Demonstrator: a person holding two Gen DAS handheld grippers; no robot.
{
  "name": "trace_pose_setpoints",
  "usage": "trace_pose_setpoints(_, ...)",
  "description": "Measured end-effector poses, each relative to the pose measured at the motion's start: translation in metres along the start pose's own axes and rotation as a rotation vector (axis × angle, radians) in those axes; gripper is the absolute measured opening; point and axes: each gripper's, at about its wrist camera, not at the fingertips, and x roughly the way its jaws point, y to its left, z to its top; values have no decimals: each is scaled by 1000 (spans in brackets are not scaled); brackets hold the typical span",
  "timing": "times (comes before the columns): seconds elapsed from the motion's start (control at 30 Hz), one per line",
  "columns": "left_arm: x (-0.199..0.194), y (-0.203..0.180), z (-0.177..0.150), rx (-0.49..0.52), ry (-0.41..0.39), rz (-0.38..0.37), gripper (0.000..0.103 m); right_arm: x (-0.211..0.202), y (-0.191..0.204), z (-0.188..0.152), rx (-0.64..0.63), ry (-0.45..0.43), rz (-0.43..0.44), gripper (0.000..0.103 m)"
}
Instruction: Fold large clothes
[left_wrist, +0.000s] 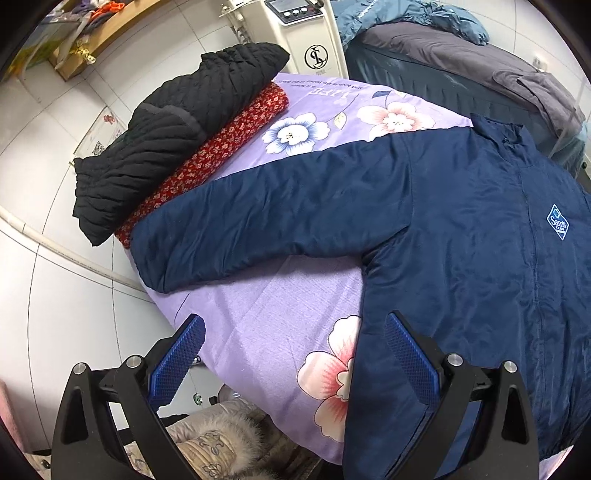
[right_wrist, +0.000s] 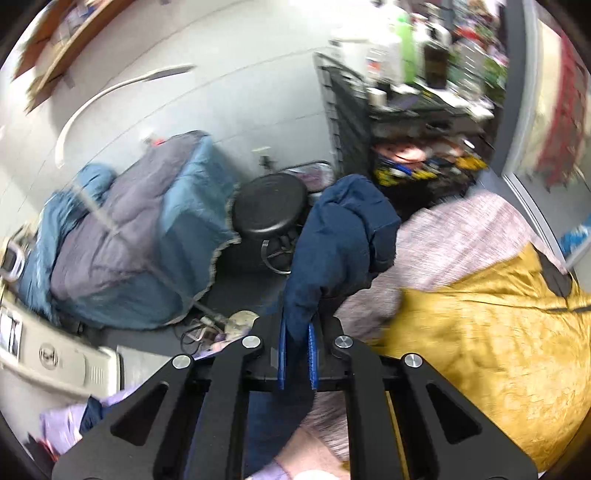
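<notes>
Navy jacket (left_wrist: 461, 221), lilac floral sheet (left_wrist: 266, 325), black quilted coat (left_wrist: 166, 129), red patterned cloth (left_wrist: 214, 155)

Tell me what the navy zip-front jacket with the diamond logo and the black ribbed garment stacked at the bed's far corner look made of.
Navy zip-front jacket: seemingly thin woven synthetic, nylon or polyester, with a soft sheen and fine crinkles; slightly puffy, so perhaps lightly padded. Black ribbed garment: matte quilted fabric with diagonal stitched channels, probably a padded or down coat; the filling cannot be seen.

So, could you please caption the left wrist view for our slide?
Open left gripper hovers over navy Sam's Club jacket spread on floral sheet.
</notes>
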Motion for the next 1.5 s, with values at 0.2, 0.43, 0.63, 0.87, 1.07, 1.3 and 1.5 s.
trace_pose_setpoints(0.2,1,-5,0,-3,2,-25,96,-33,149,-56,-364,-32,157,10)
trace_pose_setpoints(0.43,2,3,-4,-25,3,-26,96,-67,288,-171,-690,48,426,10)
trace_pose_setpoints(0.63,8,17,-15,-50,18,-4,96,-87,359,-276,-853,147,567,10)
trace_pose_setpoints(0.87,21,31,-25,-93,55,-6,96,-93,389,-372,-953,256,584,10)
trace_pose_setpoints(1.07,26,32,-26,-93,65,-19,96,-94,394,-441,-1109,252,545,10)
trace_pose_setpoints(1.3,29,20,-29,-52,76,-32,96,-81,377,-493,-1320,214,474,10)
trace_pose_setpoints(1.5,29,17,-28,-43,78,-34,96,-75,373,-515,-1385,217,411,29)
